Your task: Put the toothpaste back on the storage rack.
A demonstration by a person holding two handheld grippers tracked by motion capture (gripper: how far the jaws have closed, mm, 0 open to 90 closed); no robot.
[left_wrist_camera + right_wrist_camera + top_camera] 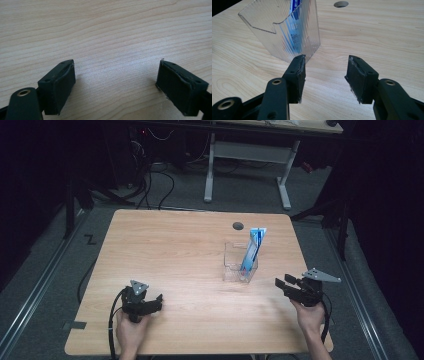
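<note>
A clear ribbed plastic holder (240, 262) stands on the wooden table (175, 250), right of centre. A blue and white tube (252, 249) stands upright inside it, leaning against a wall. In the right gripper view the holder (287, 32) rises just beyond my left jaw, with the tube (295, 37) showing through the ribbed wall. My right gripper (282, 284) hovers open a short way right of the holder, empty (325, 75). My left gripper (159, 299) rests low over bare wood near the front left, open and empty (116, 82).
A round cable hole (238, 225) sits in the tabletop behind the holder. Beyond the table stand a white desk frame (247, 165) and loose cables (150, 180) on the grey floor. Metal rails (35, 290) run along the floor on both sides.
</note>
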